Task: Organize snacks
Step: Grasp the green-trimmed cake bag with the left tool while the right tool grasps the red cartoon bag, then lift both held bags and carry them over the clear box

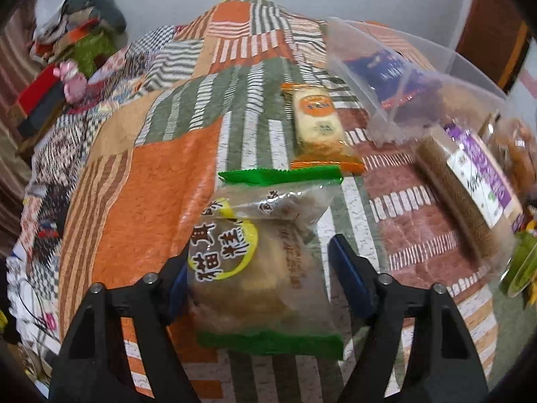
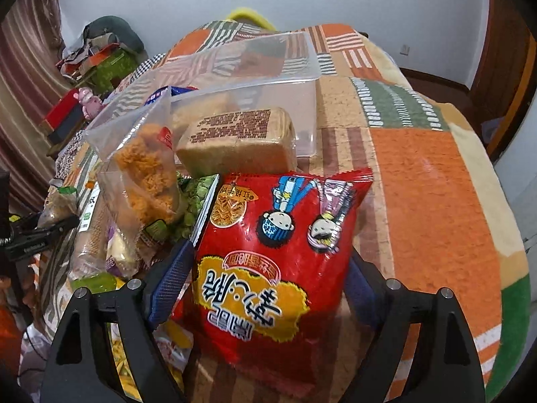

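Note:
In the left wrist view, my left gripper (image 1: 265,262) is shut on a clear cake packet with green ends (image 1: 265,268), held above the patchwork tablecloth (image 1: 151,181). An orange-ended biscuit packet (image 1: 319,124) lies just beyond it. In the right wrist view, my right gripper (image 2: 268,268) is shut on a red noodle-snack bag (image 2: 275,252). Beyond the bag stands a clear plastic bin (image 2: 255,63) holding a tan cake block (image 2: 241,141). The bin also shows in the left wrist view (image 1: 419,67).
A pile of snacks lies left of the red bag: a floss bag (image 2: 147,174), green peas (image 2: 194,201), a purple-labelled loaf (image 1: 476,181). Clutter and boxes (image 1: 77,43) sit at the far left. The table edge (image 2: 510,235) curves at right.

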Demonstrator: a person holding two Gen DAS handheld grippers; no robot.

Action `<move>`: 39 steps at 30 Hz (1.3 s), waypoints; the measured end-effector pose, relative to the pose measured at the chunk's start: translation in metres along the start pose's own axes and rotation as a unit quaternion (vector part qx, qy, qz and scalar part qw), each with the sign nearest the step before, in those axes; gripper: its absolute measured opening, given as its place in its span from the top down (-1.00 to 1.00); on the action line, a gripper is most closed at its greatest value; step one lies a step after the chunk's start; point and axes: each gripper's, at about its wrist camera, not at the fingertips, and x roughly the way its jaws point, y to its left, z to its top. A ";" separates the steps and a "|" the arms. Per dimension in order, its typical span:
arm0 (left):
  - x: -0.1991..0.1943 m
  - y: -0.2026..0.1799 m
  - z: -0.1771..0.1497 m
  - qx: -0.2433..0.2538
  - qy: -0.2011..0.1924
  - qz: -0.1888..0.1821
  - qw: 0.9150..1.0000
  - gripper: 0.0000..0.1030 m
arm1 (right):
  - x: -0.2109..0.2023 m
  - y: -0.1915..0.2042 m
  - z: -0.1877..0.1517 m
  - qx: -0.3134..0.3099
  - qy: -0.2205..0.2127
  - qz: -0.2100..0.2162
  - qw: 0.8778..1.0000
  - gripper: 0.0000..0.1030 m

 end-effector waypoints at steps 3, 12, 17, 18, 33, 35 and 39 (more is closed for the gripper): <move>-0.002 -0.004 -0.001 0.006 -0.006 -0.004 1.000 -0.14 | 0.002 0.000 0.000 -0.002 0.000 -0.004 1.000 -0.62; -0.013 -0.003 -0.003 -0.007 -0.013 -0.007 1.000 -0.03 | -0.008 -0.005 -0.004 -0.003 -0.007 -0.014 1.000 -0.28; -0.032 -0.004 -0.003 -0.009 -0.028 -0.009 1.000 -0.03 | -0.017 -0.012 -0.008 0.007 -0.012 -0.018 1.000 -0.28; -0.036 -0.005 -0.002 -0.008 -0.032 -0.009 0.999 -0.03 | -0.019 -0.014 -0.008 0.009 -0.014 -0.018 1.000 -0.28; -0.103 -0.048 0.047 0.021 -0.121 -0.042 0.992 -0.03 | -0.075 -0.019 0.015 0.014 -0.095 -0.019 0.995 -0.28; -0.110 -0.056 0.055 0.027 -0.133 -0.048 0.990 -0.03 | -0.079 -0.016 0.022 0.010 -0.107 -0.018 0.994 -0.28; -0.119 -0.069 0.071 0.034 -0.150 -0.060 0.986 -0.03 | -0.083 -0.010 0.036 0.002 -0.128 -0.015 0.992 -0.28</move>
